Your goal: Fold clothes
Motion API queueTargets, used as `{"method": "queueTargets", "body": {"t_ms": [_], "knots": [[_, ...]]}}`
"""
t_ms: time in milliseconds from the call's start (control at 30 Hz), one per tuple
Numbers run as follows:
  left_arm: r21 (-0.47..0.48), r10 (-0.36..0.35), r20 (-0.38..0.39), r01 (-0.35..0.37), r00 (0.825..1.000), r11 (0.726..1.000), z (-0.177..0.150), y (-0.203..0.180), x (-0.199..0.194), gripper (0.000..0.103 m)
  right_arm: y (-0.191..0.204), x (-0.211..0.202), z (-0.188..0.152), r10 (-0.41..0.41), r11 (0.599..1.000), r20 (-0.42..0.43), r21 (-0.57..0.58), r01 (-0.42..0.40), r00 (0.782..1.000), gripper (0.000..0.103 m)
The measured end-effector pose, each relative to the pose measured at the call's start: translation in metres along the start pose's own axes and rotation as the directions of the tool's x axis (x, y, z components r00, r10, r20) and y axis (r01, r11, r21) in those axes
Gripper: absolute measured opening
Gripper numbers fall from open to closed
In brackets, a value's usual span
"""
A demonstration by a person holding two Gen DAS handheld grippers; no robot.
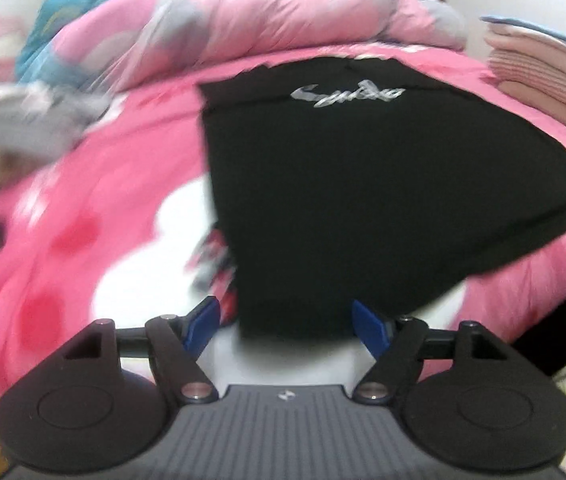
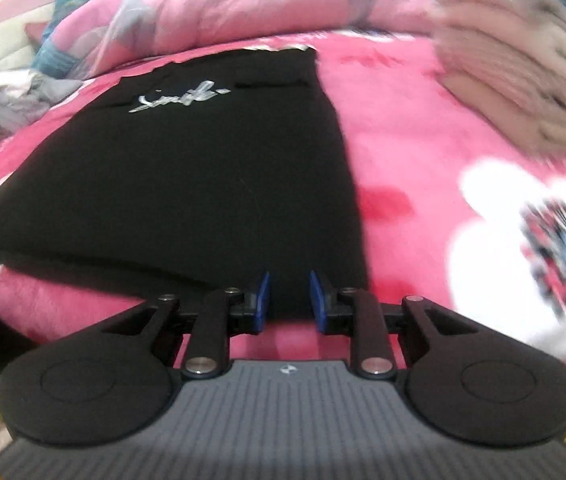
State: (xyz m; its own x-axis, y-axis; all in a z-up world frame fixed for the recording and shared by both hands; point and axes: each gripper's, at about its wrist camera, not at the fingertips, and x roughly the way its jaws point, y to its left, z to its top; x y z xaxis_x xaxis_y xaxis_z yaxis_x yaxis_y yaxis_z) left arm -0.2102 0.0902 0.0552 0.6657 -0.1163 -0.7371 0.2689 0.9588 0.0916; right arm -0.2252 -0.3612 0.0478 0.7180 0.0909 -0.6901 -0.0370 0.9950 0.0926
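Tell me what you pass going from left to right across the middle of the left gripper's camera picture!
Grey crumpled clothes → pink flowered bedcover → black garment with silver writing → stack of folded pink clothes at the far right.

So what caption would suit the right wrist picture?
Right tool, slightly open, at the near edge of a black shirt spread on a pink floral bedspread.
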Motion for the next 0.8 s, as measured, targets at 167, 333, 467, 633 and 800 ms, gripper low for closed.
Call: {"method": "queueTargets", "body": {"t_ms": [167,333,467,633,800], "knots": [[-0.048,0.031,0.024,-0.03,0.999,0.998,-0.007,0.012,-0.023,0.074,-0.015,-0.014,-0.001,0.009,0.991,0.04,0.136,-0.015,0.999,0.022],[-0.084,0.0,0.09,0.007,0.996,0.996,0.007,0.01,-0.021,0.073,-0.021,-0.017,0.009,0.047,0.972,0.122,0.223,-0.073,0.991,0.025],[-0.125,-0.025,0.103,0.038,0.994,0.991,0.017,0.005,-0.004,0.069,-0.029,-0.014,0.012,0.035,0.963,0.124,0.261,-0.067,0.992,0.028],[-0.242,-0.049,0.09,0.07,0.995,0.968,0.022,0.01,0.021,0.066,-0.049,-0.012,0.004,0.004,0.936,0.104,0.35,-0.041,0.995,0.034],[-0.235,-0.046,0.072,0.062,0.996,0.97,0.025,0.009,0.029,0.058,-0.068,-0.005,0.005,0.021,0.9,0.106,0.431,-0.065,0.994,0.034]]}}
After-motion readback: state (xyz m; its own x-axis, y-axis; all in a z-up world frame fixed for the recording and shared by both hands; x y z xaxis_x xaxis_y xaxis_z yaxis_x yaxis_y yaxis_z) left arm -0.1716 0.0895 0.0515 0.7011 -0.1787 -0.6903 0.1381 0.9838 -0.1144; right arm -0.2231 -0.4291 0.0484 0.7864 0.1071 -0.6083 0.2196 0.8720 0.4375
